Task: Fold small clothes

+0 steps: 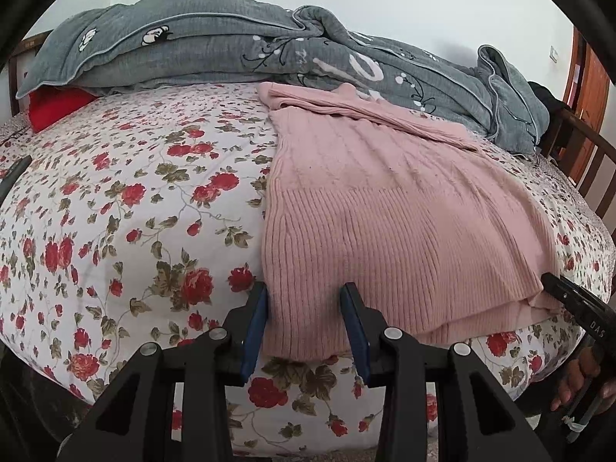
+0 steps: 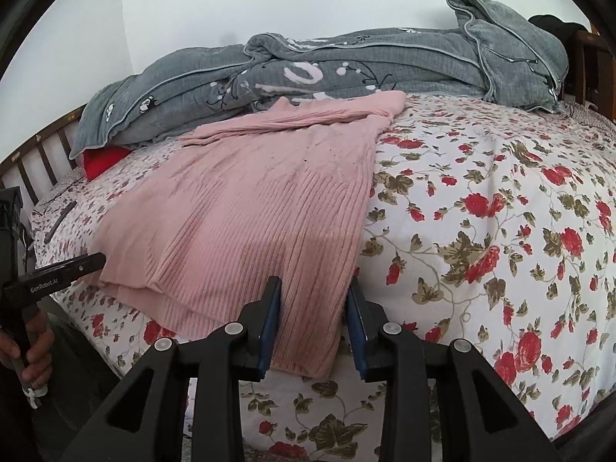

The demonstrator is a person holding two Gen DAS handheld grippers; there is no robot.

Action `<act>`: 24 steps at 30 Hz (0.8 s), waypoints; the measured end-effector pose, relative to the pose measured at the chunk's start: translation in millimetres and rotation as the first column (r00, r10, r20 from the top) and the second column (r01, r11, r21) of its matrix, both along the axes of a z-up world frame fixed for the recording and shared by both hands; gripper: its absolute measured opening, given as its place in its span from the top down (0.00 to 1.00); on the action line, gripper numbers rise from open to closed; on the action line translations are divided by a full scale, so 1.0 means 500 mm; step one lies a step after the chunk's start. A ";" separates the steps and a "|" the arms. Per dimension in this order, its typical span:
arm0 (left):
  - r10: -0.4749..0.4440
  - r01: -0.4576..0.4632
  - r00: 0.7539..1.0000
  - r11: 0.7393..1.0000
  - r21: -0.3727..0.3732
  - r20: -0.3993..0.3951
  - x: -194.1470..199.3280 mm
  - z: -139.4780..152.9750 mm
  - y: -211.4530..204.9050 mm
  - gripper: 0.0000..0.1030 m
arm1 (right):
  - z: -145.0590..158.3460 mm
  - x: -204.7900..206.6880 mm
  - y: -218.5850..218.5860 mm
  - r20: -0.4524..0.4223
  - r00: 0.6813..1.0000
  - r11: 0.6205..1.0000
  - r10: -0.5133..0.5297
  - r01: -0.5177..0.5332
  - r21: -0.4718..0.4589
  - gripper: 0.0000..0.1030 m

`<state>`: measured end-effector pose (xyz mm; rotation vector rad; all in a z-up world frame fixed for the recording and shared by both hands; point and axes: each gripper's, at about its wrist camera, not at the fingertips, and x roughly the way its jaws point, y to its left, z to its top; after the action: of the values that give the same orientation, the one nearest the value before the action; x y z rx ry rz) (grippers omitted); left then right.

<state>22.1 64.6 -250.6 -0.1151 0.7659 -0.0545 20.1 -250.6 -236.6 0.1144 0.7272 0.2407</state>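
A pink ribbed knit sweater [image 1: 385, 208] [image 2: 250, 208] lies flat on the floral bed sheet [image 1: 134, 211], hem towards me and sleeves folded across its top. My left gripper [image 1: 305, 287] stands open over the hem's left corner; one blue pad [image 1: 256, 327] is beside the sweater's edge, the other rests on the knit. My right gripper [image 2: 315, 281] stands open over the hem's right corner, with the cloth lying loose between its pads [image 2: 269, 323]. Each gripper also shows in the other view: the right gripper's finger [image 1: 569, 296] and the left gripper's finger [image 2: 77, 265], both at the hem's outer corners.
A bunched grey quilt [image 1: 231, 50] [image 2: 346, 73] runs along the far side of the bed, with a red pillow [image 1: 57, 107] under it. Wooden bed rails [image 1: 589, 161] [image 2: 34, 169] stand at both ends. A dark slim object [image 2: 59, 221] lies on the sheet. A person's hand [image 2: 30, 350] holds the left handle.
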 end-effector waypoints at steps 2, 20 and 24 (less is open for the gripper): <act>0.002 -0.002 1.000 1.000 0.008 0.004 -0.002 0.000 -0.004 0.64 | 0.000 -0.001 -0.002 0.004 1.000 1.000 -0.007 0.007 0.013 0.68; 0.003 -0.003 1.000 0.999 -0.043 -0.014 0.002 0.000 0.009 0.64 | 0.000 0.003 -0.018 -0.022 1.000 0.997 0.000 0.002 0.075 0.70; 0.005 -0.005 1.000 0.999 -0.032 -0.008 0.001 0.001 0.010 0.66 | 0.000 0.004 -0.019 -0.023 1.000 0.997 0.001 0.001 0.078 0.70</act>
<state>22.7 69.5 -250.0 -0.1479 0.7732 -0.0617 22.1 -260.1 -236.7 0.1913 0.7407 0.2679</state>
